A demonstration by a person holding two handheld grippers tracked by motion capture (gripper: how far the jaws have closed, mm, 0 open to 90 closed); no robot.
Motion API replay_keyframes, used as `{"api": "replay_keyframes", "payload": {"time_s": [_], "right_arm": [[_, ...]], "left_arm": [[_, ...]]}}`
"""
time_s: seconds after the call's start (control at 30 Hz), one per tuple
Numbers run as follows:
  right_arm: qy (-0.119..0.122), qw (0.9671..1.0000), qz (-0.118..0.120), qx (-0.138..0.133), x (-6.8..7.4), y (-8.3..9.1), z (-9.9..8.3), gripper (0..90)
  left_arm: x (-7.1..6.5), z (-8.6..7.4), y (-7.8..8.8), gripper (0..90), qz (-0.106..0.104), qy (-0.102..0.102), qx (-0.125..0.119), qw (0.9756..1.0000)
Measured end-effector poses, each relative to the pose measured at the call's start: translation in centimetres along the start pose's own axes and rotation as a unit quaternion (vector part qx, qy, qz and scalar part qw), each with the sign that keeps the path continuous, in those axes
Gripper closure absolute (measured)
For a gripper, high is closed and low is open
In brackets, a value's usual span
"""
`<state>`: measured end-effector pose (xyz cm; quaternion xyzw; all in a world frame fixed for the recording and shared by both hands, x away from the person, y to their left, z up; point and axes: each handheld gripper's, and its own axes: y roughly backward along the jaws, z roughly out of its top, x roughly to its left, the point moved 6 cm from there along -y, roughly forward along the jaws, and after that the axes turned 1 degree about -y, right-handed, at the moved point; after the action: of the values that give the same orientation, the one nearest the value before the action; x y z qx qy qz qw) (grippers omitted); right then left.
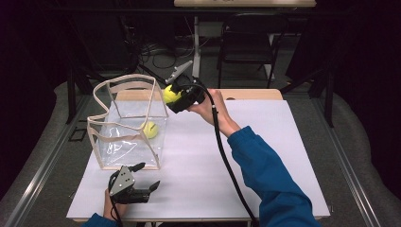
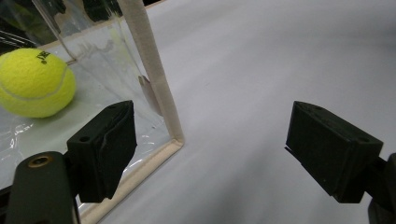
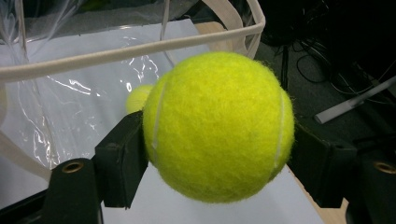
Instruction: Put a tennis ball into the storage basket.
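A white desk (image 1: 265,156) carries a clear plastic bag (image 1: 127,123) with cream fabric trim and handles, standing upright with its mouth open at the top. Inside it, on the bottom near the corner that faces the right gripper, lies one yellow tennis ball (image 1: 150,129); in the left gripper view this ball (image 2: 35,81) sits behind the clear wall, beyond the left-hand finger.

The right gripper (image 1: 174,96) is lifted above the desk just beside the bag's upper rim, at the corner farthest from the left gripper. Its fingers (image 3: 119,158) are clamped on a second tennis ball (image 3: 218,126), one pad pressing each side, so the ball sits squarely between them. Past the fingers the bag's cream rim (image 3: 130,51) runs across, with the inner ball (image 3: 137,98) visible through the plastic just behind the held one.

The left gripper (image 1: 142,177) rests low at the near edge of the desk, just in front of the bag. Its fingers (image 2: 105,149) stand wide apart and hold nothing; the bag's trimmed bottom corner (image 2: 175,140) lies between them, nearer the left-hand finger.
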<state>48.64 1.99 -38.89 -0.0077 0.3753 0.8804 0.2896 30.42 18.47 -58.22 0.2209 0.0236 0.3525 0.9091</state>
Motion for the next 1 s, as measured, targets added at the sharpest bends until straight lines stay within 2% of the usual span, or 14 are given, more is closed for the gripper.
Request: {"api": "replay_keyframes", "payload": {"time_s": [1.0], "right_arm": [[0.002, 0.9998, -0.002, -0.017, -0.1, 0.5, 2.3, 26.0]], "left_arm": [[0.0, 0.1, 0.1, 16.1, -0.001, 0.001, -0.002, 1.0000]]}}
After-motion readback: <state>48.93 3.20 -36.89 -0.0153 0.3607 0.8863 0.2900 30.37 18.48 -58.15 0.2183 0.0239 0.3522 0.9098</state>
